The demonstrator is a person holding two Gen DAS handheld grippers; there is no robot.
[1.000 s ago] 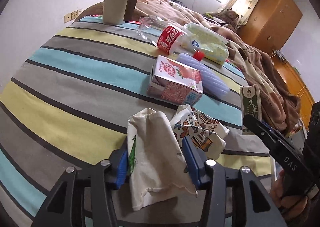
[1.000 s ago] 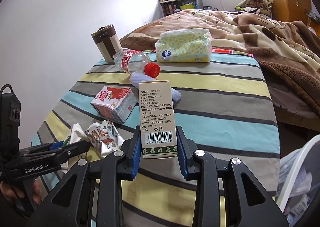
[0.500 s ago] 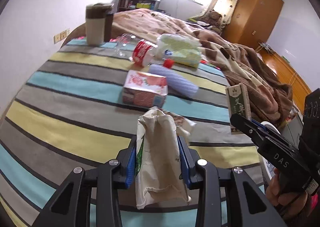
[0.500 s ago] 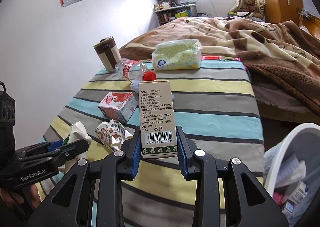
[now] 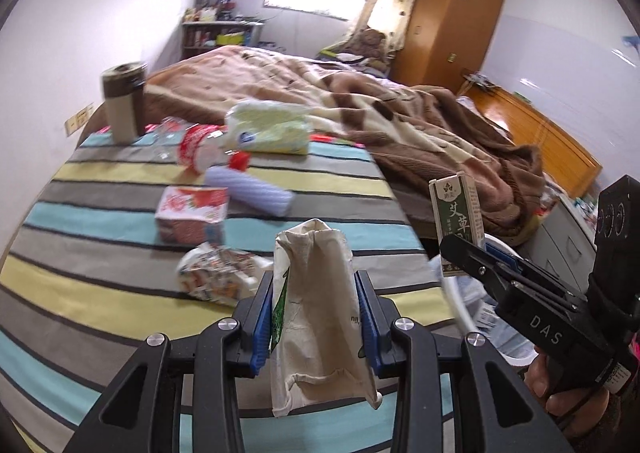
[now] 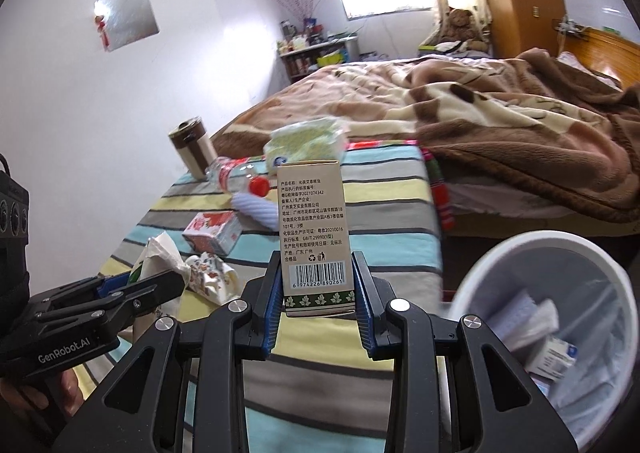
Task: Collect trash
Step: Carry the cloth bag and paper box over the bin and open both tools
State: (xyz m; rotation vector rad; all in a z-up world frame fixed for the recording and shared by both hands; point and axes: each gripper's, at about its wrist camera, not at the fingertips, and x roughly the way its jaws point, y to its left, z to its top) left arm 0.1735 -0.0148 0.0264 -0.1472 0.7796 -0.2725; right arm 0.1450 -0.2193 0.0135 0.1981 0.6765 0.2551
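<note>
My left gripper [image 5: 316, 313] is shut on a crumpled beige paper bag [image 5: 316, 313] and holds it above the striped table [image 5: 100, 213]. My right gripper [image 6: 316, 293] is shut on a tall tan carton with a barcode [image 6: 312, 229], held upright above the table's edge. The carton's green face shows in the left wrist view [image 5: 458, 221]. The white trash bin [image 6: 556, 325] with trash inside sits low at the right. The bag also shows in the right wrist view [image 6: 162, 257].
On the table lie a crumpled printed wrapper [image 5: 216, 277], a pink juice carton [image 5: 192, 215], a lilac roll [image 5: 252, 191], a plastic bottle with a red cap [image 5: 204, 149], a tissue pack [image 5: 268, 127] and a brown tumbler [image 5: 122, 107]. A bed with a brown blanket [image 5: 400, 121] lies beyond.
Both grippers have lifted and pulled back from the table with their loads. The left closed on the paper bag a second ago. The bin has come into fuller view at the right.
</note>
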